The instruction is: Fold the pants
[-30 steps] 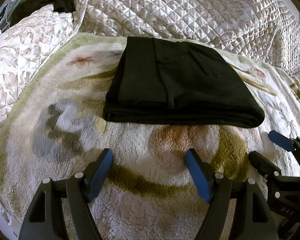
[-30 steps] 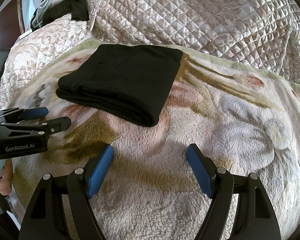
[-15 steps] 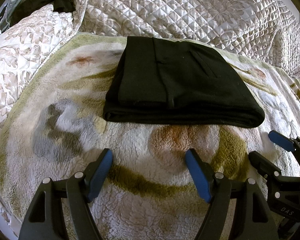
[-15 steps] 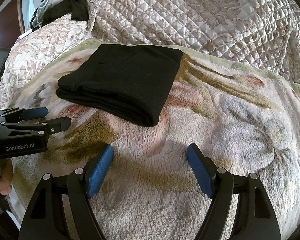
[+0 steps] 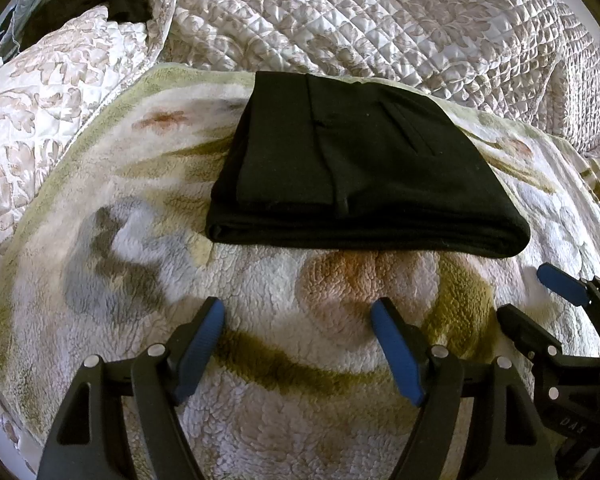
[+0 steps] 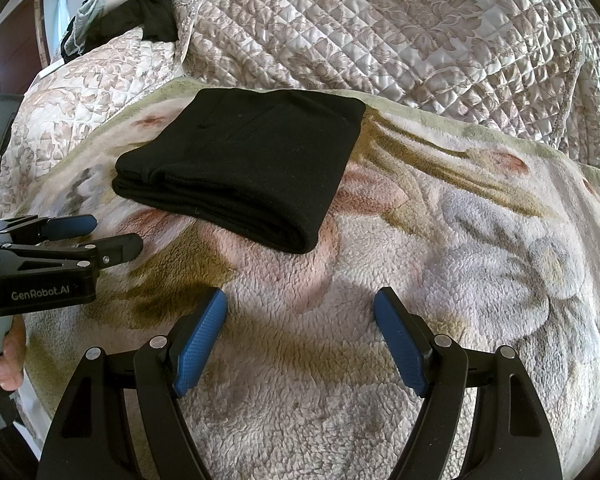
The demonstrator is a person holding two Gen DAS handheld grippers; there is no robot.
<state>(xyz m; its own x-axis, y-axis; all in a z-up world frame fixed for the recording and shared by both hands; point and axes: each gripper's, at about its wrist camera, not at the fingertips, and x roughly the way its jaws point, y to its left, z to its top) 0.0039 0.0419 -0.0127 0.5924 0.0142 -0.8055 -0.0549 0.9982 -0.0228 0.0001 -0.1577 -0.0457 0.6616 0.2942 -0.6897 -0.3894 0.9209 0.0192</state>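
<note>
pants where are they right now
The folded pants lie on the fleece blanket, near its far edge by the quilt, ahead of both open grippers.

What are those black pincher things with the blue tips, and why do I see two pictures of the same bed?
Those are not robot arms. A person holds a hand-held gripper in each hand, like big tongs with blue pads. Each one carries a small camera looking out along its fingers, so you get two pictures of one scene.

One picture comes from the left hand-held gripper, the other from the right hand-held gripper. Each also peeks into the other's picture at the side.

On the bed lies a fluffy flowered blanket, with a quilted bedspread behind it. On the blanket sit black pants, folded into a neat stack.

Both grippers are open and hold nothing; neither touches the pants.
</note>
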